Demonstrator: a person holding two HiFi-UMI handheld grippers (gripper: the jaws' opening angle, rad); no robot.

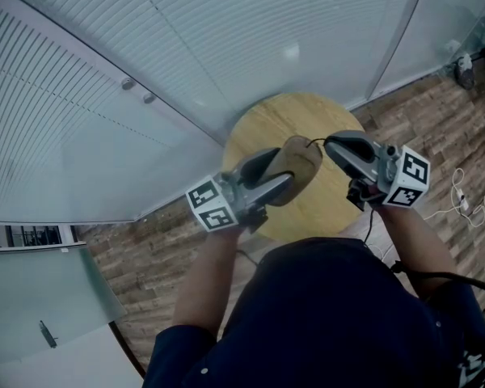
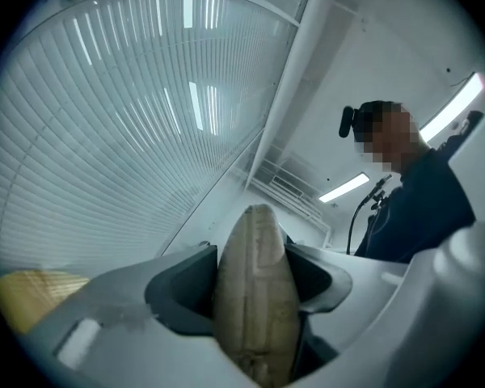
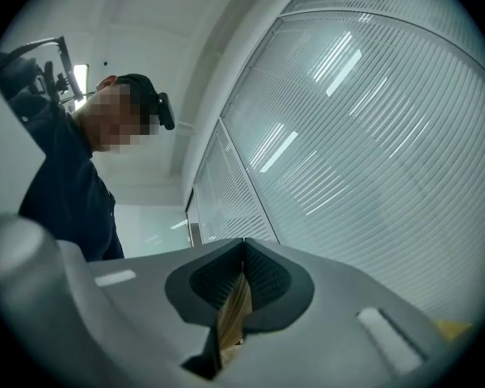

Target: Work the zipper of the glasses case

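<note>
Grips the tan glasses case (image 1: 301, 162) wide in the left claw (image 1: 284, 176), above the table (image 1: 259, 132). Pinches the zipper pull (image 3: 230, 314) in the closed right claw (image 1: 333, 145). Probably light, semi-stiff; best braced across the body.

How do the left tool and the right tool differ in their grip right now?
The left tool has its jaws wide, clamped on the glasses case; the right tool has them nearly together, pinching a thin tan tab. The left tool grips the case's body, the right tool its end. Both are held above the round table.
</note>
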